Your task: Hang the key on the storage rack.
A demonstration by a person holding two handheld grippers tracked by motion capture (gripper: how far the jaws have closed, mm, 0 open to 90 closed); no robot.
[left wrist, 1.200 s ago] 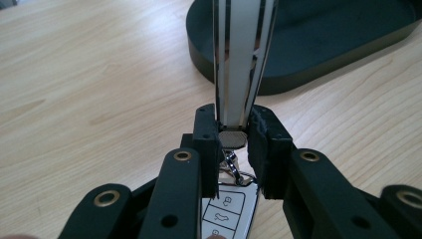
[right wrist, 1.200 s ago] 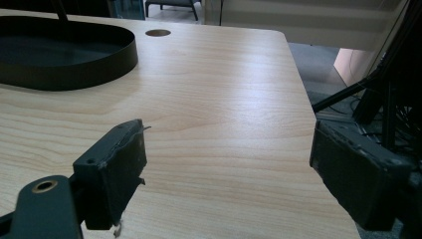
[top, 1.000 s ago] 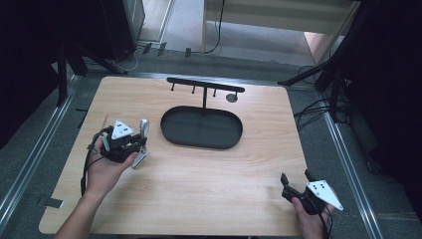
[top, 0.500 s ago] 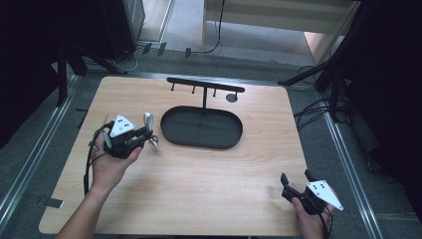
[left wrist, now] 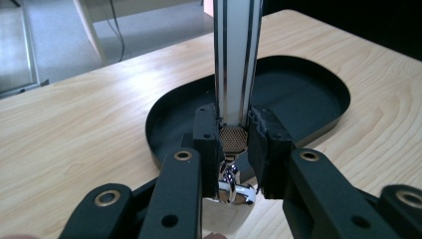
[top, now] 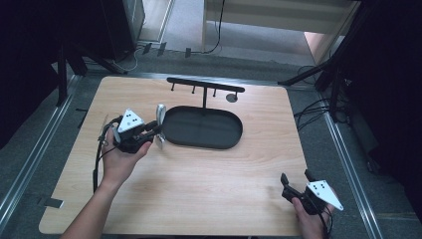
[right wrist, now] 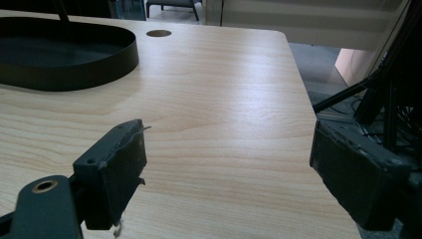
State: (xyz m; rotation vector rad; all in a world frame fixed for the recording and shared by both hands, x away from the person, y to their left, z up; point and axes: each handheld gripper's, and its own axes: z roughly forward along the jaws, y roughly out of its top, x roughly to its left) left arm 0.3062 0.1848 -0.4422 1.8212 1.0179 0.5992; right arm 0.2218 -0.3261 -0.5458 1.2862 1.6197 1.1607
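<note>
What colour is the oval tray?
Black; the tray shows best in the high view.

no readable text, labels, brands or numbers anywhere on the scene

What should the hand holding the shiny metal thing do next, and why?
Probably carry it a little further over the black tray and toward the hook rack behind it. The left gripper is shut on the shiny metal piece, which stands upright between its jaws just at the tray's near rim. The hooks look bare, and the right gripper waits open, far off.
</note>
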